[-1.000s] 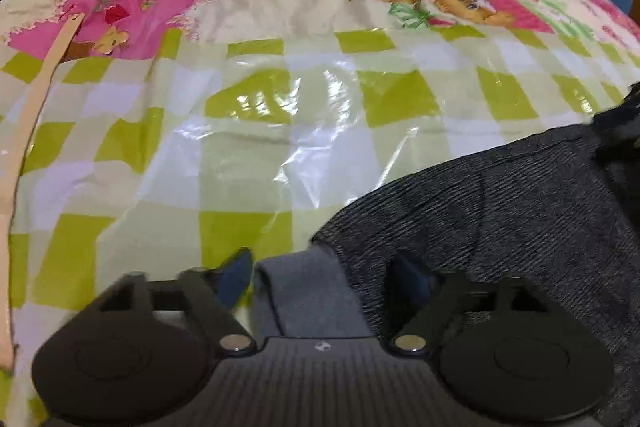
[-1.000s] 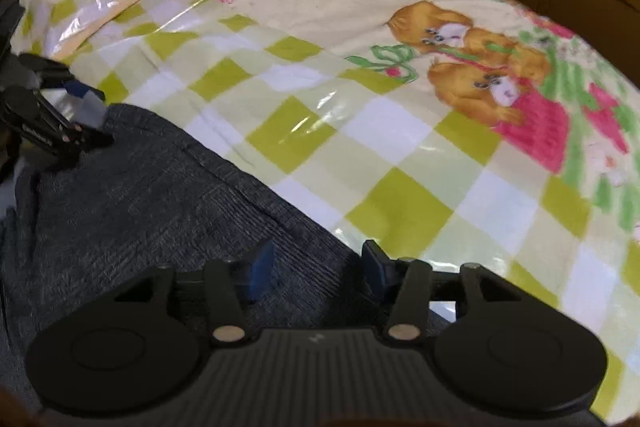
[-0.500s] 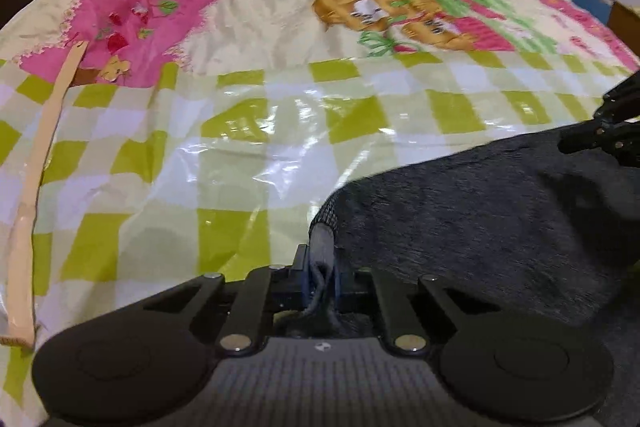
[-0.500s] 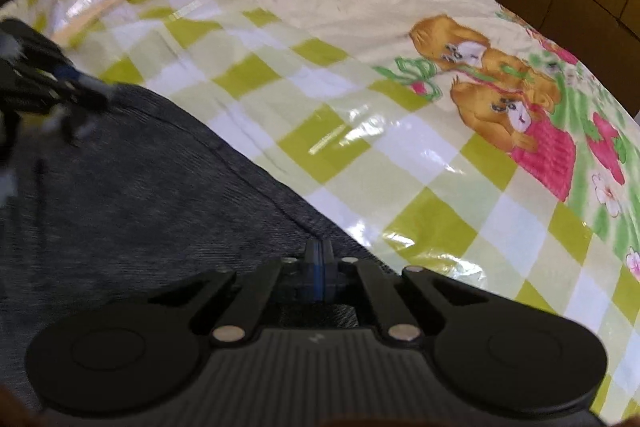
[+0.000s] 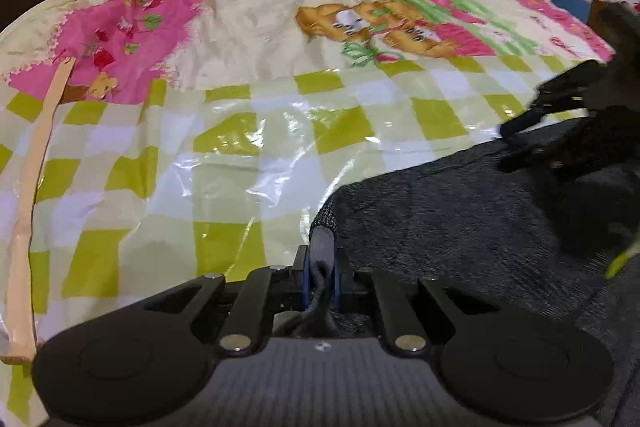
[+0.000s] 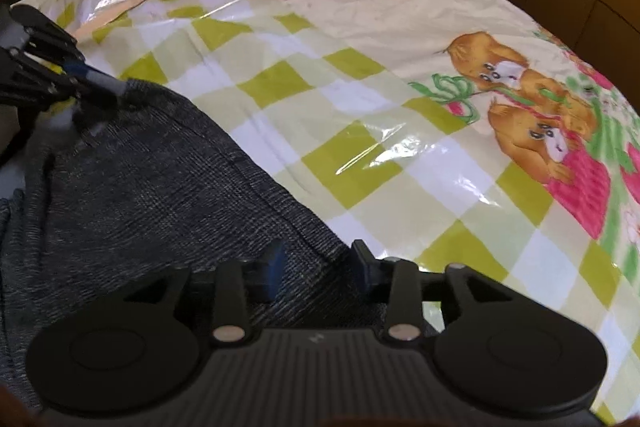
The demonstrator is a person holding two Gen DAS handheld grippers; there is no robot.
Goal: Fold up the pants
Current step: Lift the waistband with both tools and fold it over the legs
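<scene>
1. The left gripper [image 5: 321, 281] sits low and centre in the left wrist view, its jaws clenched on a bunched corner of the dark grey, speckled knit pants [image 5: 460, 215]; a light grey strip of the cloth's inner side is squeezed between the blue pads.

2. The right gripper [image 6: 318, 267] sits low and centre in the right wrist view. Its jaws are opening, with the pants' edge lying between the fingers; the pads stand clear of the cloth, so nothing is gripped on that side.

3. The pants fill the lower right of the left wrist view and the lower left of the right wrist view, spread over a glossy plastic-covered bedsheet [image 6: 360, 115] in yellow-green and white checks.

4. Step in hand, as I judge it: taking hold of one edge of the pants at two points before carrying it over for a fold. Only one corner is held.

5. The next move calls for the right gripper to clamp the edge firmly, so that both corners can be lifted together and the cloth kept taut, without dragging it on the slick cover.

6. Further out: a pink strawberry-print patch [image 5: 120, 39], cartoon bears [image 6: 532, 107] and a pale flat wooden strip [image 5: 28, 211] along the left.

7. No brand, label or readable writing shows in either view.
</scene>
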